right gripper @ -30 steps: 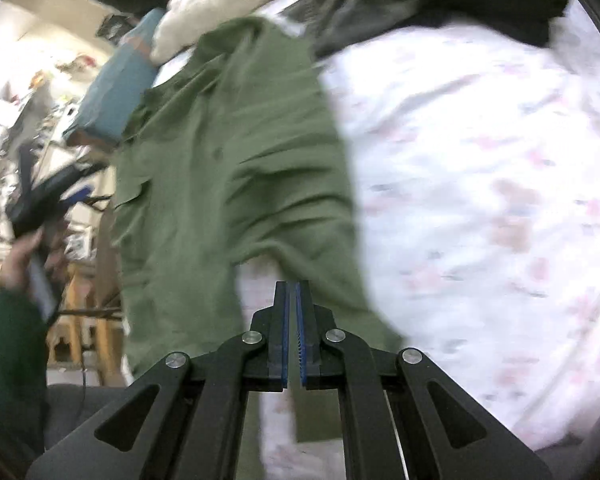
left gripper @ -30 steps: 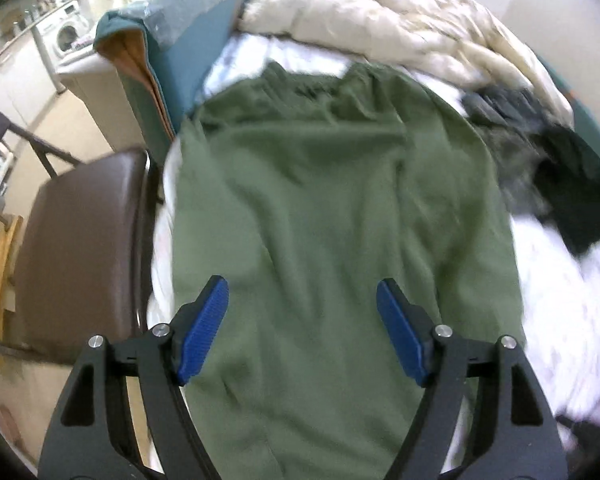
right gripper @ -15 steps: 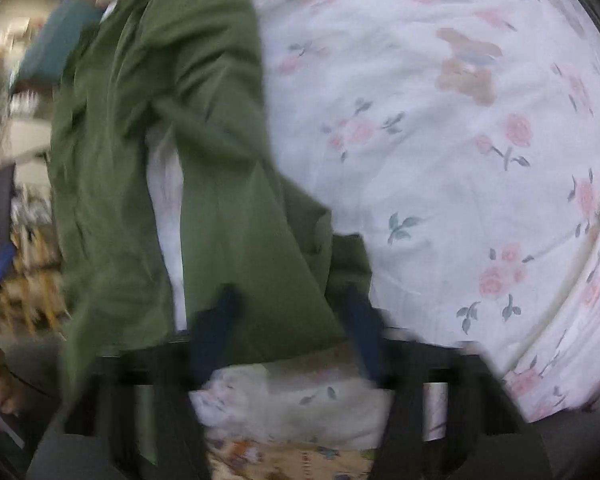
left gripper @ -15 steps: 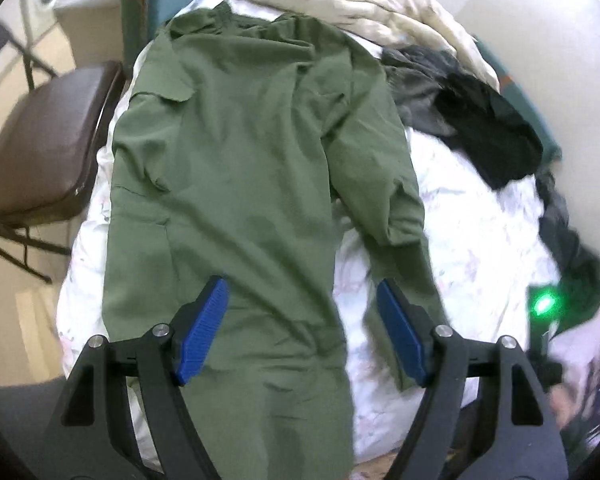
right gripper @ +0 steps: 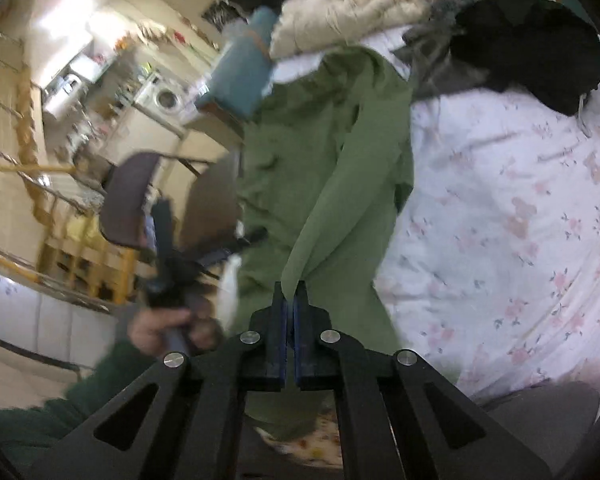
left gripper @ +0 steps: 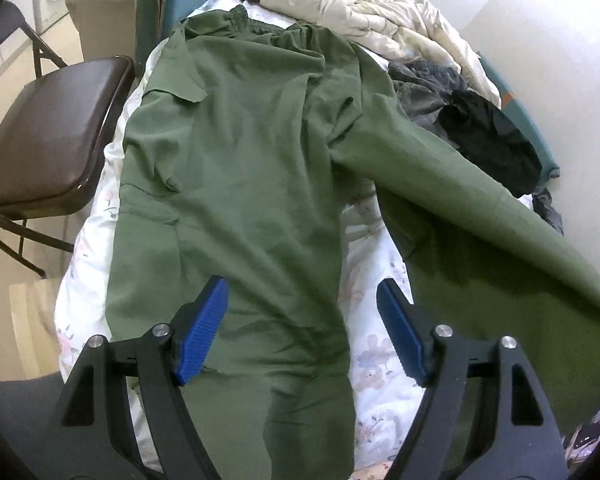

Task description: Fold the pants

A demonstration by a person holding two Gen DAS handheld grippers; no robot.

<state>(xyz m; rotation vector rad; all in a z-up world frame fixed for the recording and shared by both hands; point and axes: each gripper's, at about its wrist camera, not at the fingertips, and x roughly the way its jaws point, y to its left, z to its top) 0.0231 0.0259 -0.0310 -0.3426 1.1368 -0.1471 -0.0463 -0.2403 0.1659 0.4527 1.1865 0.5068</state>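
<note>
Olive green pants (left gripper: 240, 168) lie on a floral bedsheet (left gripper: 364, 224), waistband at the far end. One leg lies flat under my left gripper (left gripper: 302, 328), which hovers open above it with nothing between its blue pads (left gripper: 202, 332). The other leg (left gripper: 480, 216) is lifted and stretches off to the right. In the right wrist view my right gripper (right gripper: 291, 300) is shut on the hem of that lifted leg (right gripper: 340, 200), which hangs taut from the jaws down to the bed. The left gripper (right gripper: 168, 256) appears blurred at the left, held by a hand (right gripper: 160, 328) in a green sleeve.
A cream duvet (left gripper: 360, 4) is bunched at the head of the bed, with dark clothes (left gripper: 480, 128) piled beside it at the right. A brown folding chair (left gripper: 48, 132) stands against the bed's left edge. A teal cushion (right gripper: 240, 76) and a washing machine (right gripper: 166, 98) lie beyond.
My right gripper opened near the leg's hem, closed on it and rose, lifting that leg off the sheet. My left gripper swung over the other leg, then held still.
</note>
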